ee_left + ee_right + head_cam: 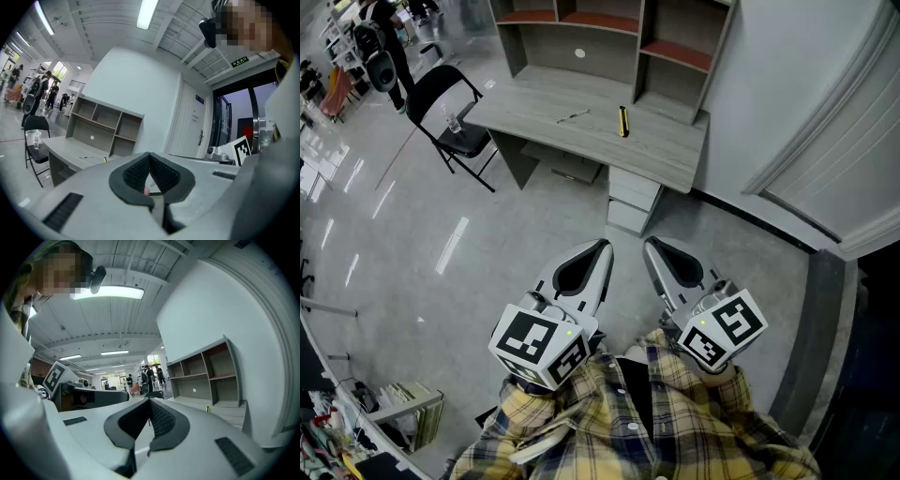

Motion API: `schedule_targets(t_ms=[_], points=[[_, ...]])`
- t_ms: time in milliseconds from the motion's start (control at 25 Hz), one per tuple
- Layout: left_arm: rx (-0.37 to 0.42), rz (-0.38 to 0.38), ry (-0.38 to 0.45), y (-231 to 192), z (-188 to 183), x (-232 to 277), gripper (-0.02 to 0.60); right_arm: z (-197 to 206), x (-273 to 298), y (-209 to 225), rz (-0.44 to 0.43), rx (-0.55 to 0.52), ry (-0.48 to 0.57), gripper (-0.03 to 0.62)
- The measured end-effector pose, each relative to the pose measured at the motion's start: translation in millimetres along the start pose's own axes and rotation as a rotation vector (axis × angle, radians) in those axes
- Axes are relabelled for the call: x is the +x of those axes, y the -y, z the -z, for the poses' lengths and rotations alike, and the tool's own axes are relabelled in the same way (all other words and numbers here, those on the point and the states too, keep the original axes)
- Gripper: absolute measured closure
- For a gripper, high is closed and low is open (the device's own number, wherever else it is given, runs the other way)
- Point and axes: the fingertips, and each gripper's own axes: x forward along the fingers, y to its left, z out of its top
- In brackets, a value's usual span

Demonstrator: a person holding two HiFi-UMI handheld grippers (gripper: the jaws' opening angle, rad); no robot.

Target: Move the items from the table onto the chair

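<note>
Left gripper [602, 246] and right gripper [650, 244], fingers closed, empty, well apart from table [534, 98].

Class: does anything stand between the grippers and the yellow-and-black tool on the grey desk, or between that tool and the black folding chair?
Nothing visible does. Only bare floor separates the left gripper and right gripper from the yellow-and-black tool on the grey desk. Toward the black folding chair, only a thin dark item lies flat.
</note>
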Motion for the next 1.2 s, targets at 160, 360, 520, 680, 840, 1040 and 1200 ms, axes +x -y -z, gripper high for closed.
schedule_targets(t_ms=[160, 360, 520, 680, 840, 1040, 1200], points=[[-0.001, -0.004, -0.006, -11.4, -1.4, -1.3, 0.577, 0.9, 10.4, 0.2, 0.005, 0.023, 0.002, 0.577], [0.000, -0.014, -0.017, -30.7, -2.3, -1.6, 0.577, 1.2, 25.6, 5.2, 0.024, 0.044, 0.009, 0.577], [0.003, -0.025, -0.025, -55.4, -3.9, -9.3, 0.577, 3.7, 45.7, 3.1, 0.031, 0.061, 0.010, 0.577], [-0.009, -0.047, -0.032, -84.9, -2.3, -20.4, 0.577, 10.5, 66.5, 1.8, 0.045, 0.093, 0.008, 0.577], [-0.034, -0.073, -0.051, -112.0, 6.9, -31.8, 0.577, 25.9, 83.3, -4.7, 0.053, 0.118, -0.015, 0.577], [-0.074, -0.096, -0.055, -144.0, 9.8, -29.7, 0.577, 35.4, 111.6, -6.5, 0.034, 0.104, -0.064, 0.577], [-0.098, -0.119, -0.070, -172.0, 13.7, -11.1, 0.577, 42.9, 137.5, 10.0, 0.027, 0.118, -0.085, 0.577]])
